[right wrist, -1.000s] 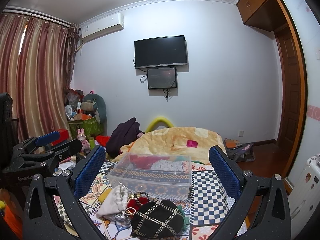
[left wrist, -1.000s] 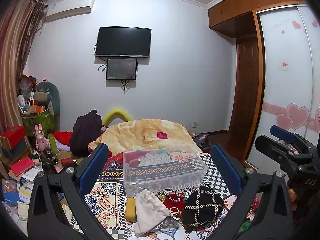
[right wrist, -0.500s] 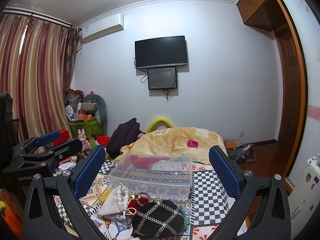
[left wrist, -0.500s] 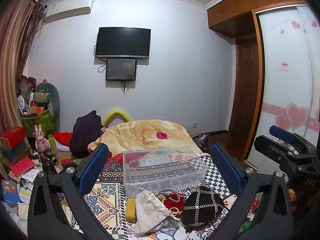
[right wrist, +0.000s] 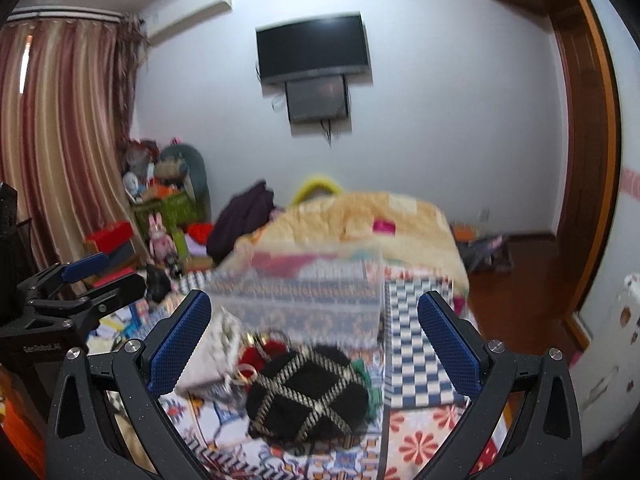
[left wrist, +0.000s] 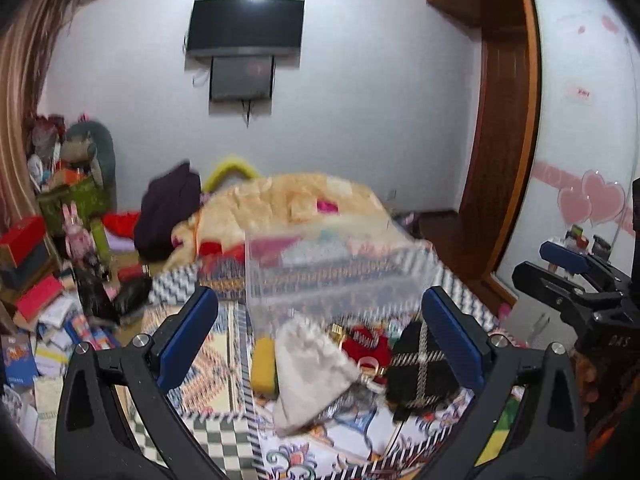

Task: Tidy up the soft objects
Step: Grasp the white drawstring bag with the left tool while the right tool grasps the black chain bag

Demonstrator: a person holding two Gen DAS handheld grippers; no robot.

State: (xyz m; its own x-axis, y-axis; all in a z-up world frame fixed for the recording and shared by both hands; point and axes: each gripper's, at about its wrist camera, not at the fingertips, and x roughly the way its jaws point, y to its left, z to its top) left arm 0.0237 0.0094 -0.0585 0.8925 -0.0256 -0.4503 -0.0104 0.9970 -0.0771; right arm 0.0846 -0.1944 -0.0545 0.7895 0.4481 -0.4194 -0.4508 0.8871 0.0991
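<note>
Both wrist views now blurred and pitched down compared with half a second ago: TV (left wrist: pixel 246 26) has risen toward 12 o'clock in each frame, and the pile on the patterned bedspread (right wrist: pixel 420 432) fills more of the lower field. Reading: both grippers have begun descending toward the soft objects; nothing touched yet. Left gripper (left wrist: pixel 320 340): fingers spread wide, nothing between them; in its view the white cloth pouch (left wrist: pixel 308 368) sits at about 6 o'clock, between the finger pads, with a yellow item (left wrist: pixel 263 364) just beside it on the 9 o'clock side and a red fuzzy item (left wrist: pixel 366 346) on the 3 o'clock side. Right gripper (right wrist: pixel 314 340): fingers likewise spread, empty; black bag with gold lattice chain (right wrist: pixel 310 396) lies at 6 o'clock between its pads, closest thing to it. Clear plastic bin (left wrist: pixel 332 276) stands just beyond the pile, toward 12 o'clock from it, on the bedspread; contents not legible through blur. Pile looks undisturbed, same arrangement as before. Judgement: task at its start, approach phase; likely left goes for the pouch, right for the black bag, then transfer to the bin. Chains and rings tangled among the items could drag neighbours along on lift.
</note>
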